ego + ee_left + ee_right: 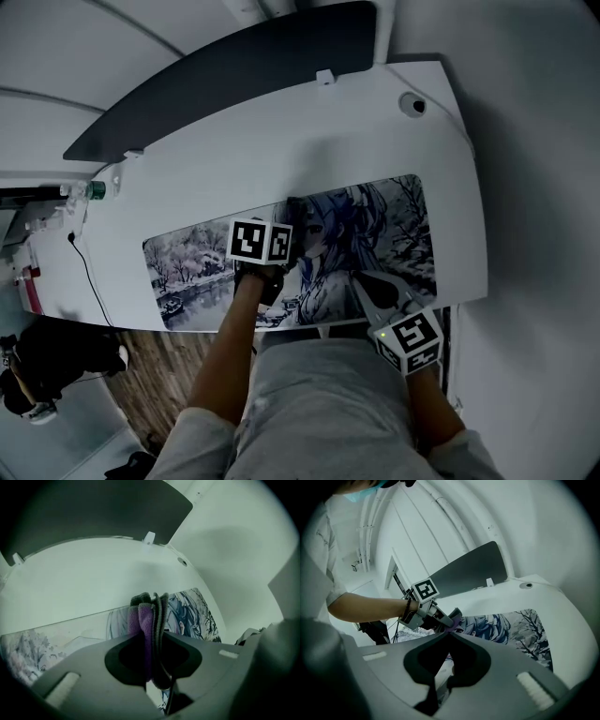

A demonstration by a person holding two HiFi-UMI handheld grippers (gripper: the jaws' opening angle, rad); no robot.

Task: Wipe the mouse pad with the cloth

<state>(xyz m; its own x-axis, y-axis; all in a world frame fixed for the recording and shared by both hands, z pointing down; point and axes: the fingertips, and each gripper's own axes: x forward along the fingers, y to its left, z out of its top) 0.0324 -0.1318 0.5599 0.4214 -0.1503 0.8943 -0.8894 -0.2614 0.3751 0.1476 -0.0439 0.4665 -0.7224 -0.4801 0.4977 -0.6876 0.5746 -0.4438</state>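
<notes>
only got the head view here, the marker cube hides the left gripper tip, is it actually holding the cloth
observer: Yes. The left gripper view shows the left gripper shut on a folded purple and grey cloth.
operator: ok and the right one, anything in it
observer: No. The right gripper view shows the right gripper shut with nothing in it.
operator: is the cloth down on the pad
observer: From the right gripper view, the cloth looks to rest on the mouse pad, beside the printed figure's head.
</notes>
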